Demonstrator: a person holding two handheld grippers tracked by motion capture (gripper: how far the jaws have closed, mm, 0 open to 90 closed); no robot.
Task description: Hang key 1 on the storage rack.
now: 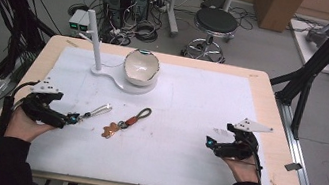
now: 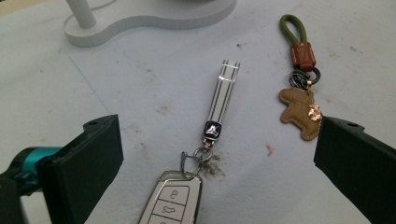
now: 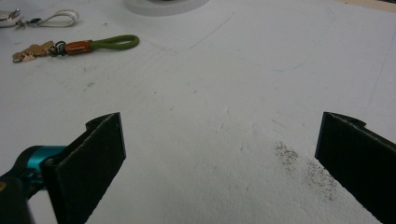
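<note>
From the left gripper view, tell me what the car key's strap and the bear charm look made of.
Strap: looks like pale leather or imitation leather, smooth, with darker stripes along its length and a metal clasp.
Bear charm: likely tan suede or soft leather, matte, stitched at the edge, with a small gold-coloured metal ornament.
Car key: glossy white cover, shiny metal-look rim.

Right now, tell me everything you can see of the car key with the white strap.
The car key lies flat on the white mat, between the open jaws of the left gripper and touched by neither. Its fob is white with a silvery rim and pressed-in buttons; its lower part is cut off in the left gripper view. A small metal ring and a dark clasp join it to a flat white loop strap, which lies straight, pointing toward the white stand. Nothing rests on it.
</note>
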